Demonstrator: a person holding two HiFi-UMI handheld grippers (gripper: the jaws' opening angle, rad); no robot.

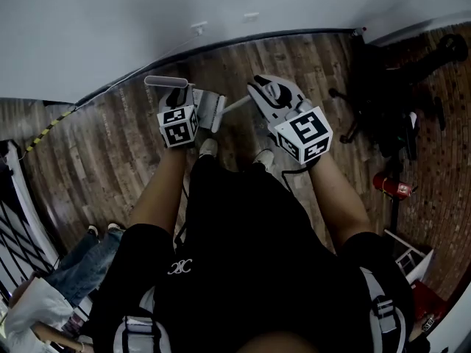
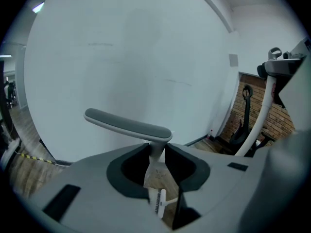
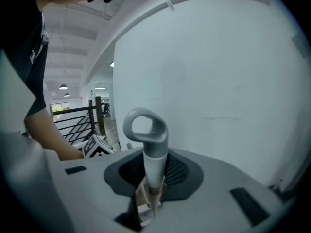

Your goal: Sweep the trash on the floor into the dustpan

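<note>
My left gripper (image 1: 181, 103) is shut on the thin stem of the dustpan's handle (image 2: 156, 154), just under its grey crossbar (image 2: 127, 124). That crossbar (image 1: 165, 81) pokes out beyond the marker cube, and the grey dustpan (image 1: 211, 111) hangs below, above the wooden floor. My right gripper (image 1: 270, 96) is shut on the broom's white shaft (image 3: 154, 171), just under its grey loop end (image 3: 144, 129). The broom pole (image 2: 256, 118) rises at the right of the left gripper view. A white comb-like part (image 2: 159, 201) shows through the jaw gap. No trash is visible.
A white wall (image 1: 147, 20) stands just ahead, with its skirting and yellow-black tape (image 1: 48, 129). Black wheeled gear (image 1: 390, 101) and a red extinguisher (image 1: 388, 186) sit at the right. A black railing (image 1: 18, 226) and another person (image 1: 51, 300) are at the lower left. My shoes (image 1: 208, 147) stand under the grippers.
</note>
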